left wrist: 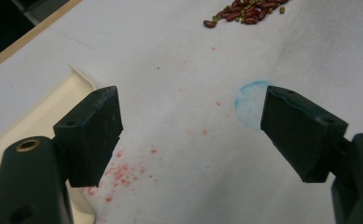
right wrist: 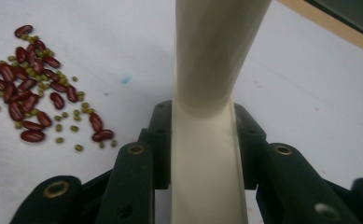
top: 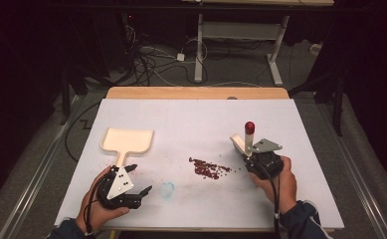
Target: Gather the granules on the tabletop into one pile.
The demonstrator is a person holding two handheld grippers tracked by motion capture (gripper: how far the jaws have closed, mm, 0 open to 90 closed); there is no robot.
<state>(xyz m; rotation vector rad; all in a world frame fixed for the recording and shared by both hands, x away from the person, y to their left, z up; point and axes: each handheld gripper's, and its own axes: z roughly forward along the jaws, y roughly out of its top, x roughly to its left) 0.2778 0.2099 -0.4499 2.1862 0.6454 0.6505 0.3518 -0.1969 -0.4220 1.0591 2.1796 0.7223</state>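
Right claw [top: 244, 147] is clamped on the cream handle [right wrist: 207, 154] of a small brush, red cap [top: 249, 126] up, just right of the beans [top: 208, 168] scattered mid-worktop; left claw [top: 140, 180] hangs spread and empty by the dustpan [top: 128, 141], whose handle runs back toward it; the job looks like sweeping the pile into that pan. To do it well, I'd say the left should pinch the pan handle and press the lip flat on the white worktop [top: 191, 119] beside the pile; short low strokes from the far side, so the tiny green beans [right wrist: 60, 127] don't roll off. Hard to read: the brush head is tucked behind the claw, bristles unseen; the right gripper view cuts the handle off at the top; the pan's lip on the sheet can't be judged.
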